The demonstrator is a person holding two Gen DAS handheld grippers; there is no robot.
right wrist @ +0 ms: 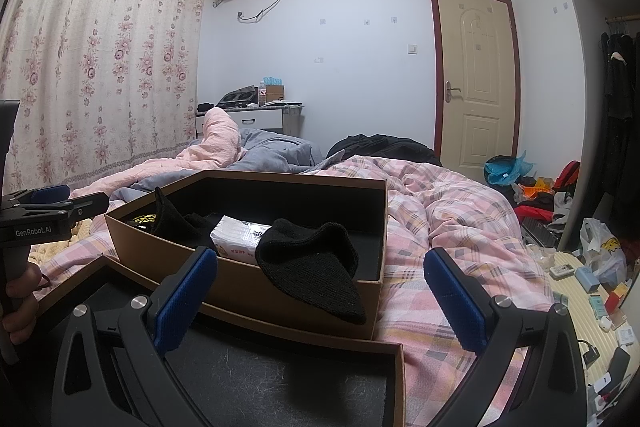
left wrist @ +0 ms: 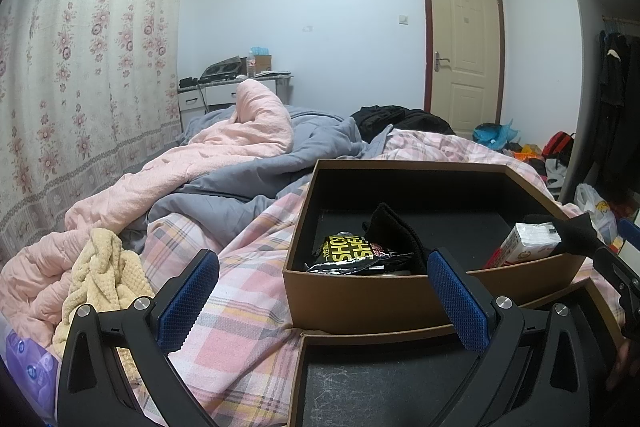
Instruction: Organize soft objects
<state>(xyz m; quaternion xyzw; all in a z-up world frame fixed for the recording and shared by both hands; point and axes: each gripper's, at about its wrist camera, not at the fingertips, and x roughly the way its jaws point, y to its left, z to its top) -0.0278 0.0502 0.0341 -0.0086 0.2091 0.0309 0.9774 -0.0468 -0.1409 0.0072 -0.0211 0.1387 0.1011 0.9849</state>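
At the lower left of the left wrist view a cream waffle towel [left wrist: 106, 267] lay crumpled on the plaid bedding [left wrist: 240, 291], with a purple packet [left wrist: 28, 367] at the frame's bottom left corner. The left gripper [left wrist: 323, 301] filled the bottom centre, its jaws spread wide and holding nothing. Right of centre sat the brown box [left wrist: 360, 291], containing a foil snack bag [left wrist: 352, 253], a black knit piece [left wrist: 396, 235] and a white tissue pack [left wrist: 528, 241]. A second shallow tray or lid [left wrist: 304, 343] lay below it, at the bottom edge.

In the right wrist view, the person's left hand [right wrist: 18, 307] gripped its handle at the far left edge. The right gripper [right wrist: 320, 301] hung low and centre, level and pointing forward, jaws wide apart and empty. Just beyond it a black knit sock [right wrist: 316, 259] draped over the box's near wall, half inside and half hanging out.

The sock looked only partly stowed. Judging by that, the step in hand was to tuck it fully in: pinch the hanging toe end rather than the wall, lift it clear of the rim, and let go over the bare floor beside the tissue pack. The towel at the left seemed the next soft item, and a grab on its bunched middle would keep it from trailing.
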